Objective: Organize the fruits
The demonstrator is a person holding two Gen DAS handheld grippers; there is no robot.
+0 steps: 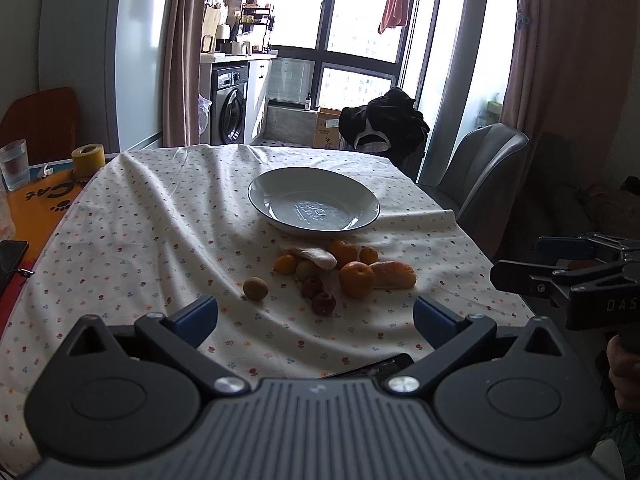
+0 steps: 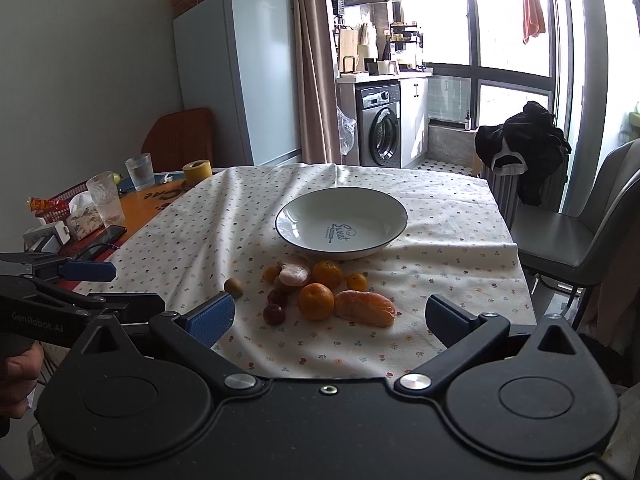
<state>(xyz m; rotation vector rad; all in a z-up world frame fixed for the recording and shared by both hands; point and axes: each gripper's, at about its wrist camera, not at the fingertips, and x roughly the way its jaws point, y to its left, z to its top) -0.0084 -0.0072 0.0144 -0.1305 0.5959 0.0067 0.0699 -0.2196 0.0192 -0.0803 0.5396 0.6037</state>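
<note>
Both tools, left (image 1: 316,314) and right (image 2: 330,318), hang spread and empty near the fruit pile (image 2: 320,290), while the white blue-rimmed ceramic bowl (image 2: 296,216) beyond holds nothing, so every piece remains to move.

Both wrist views face plate (image 1: 313,204), side-by-side

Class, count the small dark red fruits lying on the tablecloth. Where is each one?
2. One dark red fruit lies nearest the camera at the pile's left edge; the other sits just behind it, beside the big orange. More could be hidden behind other fruit.
</note>
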